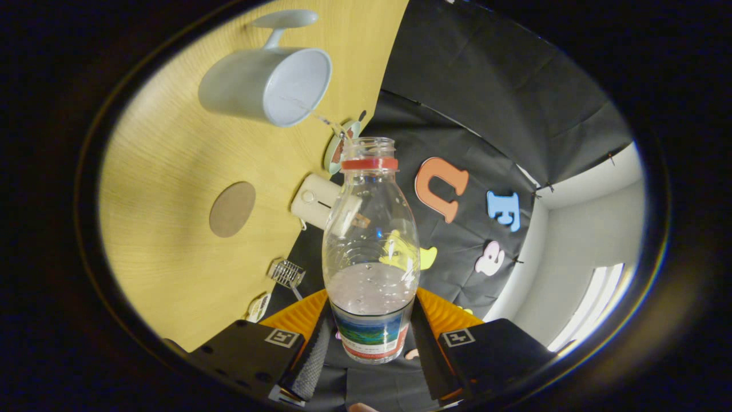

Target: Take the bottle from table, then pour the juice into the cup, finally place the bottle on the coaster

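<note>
Gripper view: the jaws pinch the clear bottle (370, 252) at its labelled base, one finger (313, 355) on each side. Its open mouth tips toward the white cup (266, 84), a thin stream reaching in. The wooden worktop (171, 171) carries a round coaster (232, 209) and a small white device (314, 201).

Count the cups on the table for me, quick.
1: a white cup beyond the mouth of the bottle clamped in the gripper, liquid streaming toward it. Others may be out of view.
</note>
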Tool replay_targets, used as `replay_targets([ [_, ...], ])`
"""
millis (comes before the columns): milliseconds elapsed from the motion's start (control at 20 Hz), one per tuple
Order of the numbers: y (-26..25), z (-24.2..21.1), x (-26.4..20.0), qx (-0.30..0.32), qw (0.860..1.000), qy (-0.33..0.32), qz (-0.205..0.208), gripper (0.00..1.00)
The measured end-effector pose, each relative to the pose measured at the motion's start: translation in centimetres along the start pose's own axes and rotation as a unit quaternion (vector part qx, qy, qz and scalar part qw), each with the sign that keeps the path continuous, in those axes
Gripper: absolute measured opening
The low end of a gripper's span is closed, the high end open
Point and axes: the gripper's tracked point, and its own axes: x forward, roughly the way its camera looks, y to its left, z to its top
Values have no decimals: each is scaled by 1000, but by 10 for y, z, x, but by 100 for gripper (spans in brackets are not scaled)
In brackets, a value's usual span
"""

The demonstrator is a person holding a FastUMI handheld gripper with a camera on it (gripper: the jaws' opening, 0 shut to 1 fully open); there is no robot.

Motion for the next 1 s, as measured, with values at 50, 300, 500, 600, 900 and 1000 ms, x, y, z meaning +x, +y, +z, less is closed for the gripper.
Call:
replay_targets([
  [50,-2,2,0,-4,1000,-2,-1,76],
  [300,-11,9,-1,-25,1000,-10,-5,76],
  [500,-17,11,0,-38,999,-14,-12,75],
  [600,-17,12,0,-42,999,-13,-7,76],
  [900,-24,18,3,-56,998,-19,-18,76],
  [1000,-25,20,2,-56,998,-20,-19,76],
])
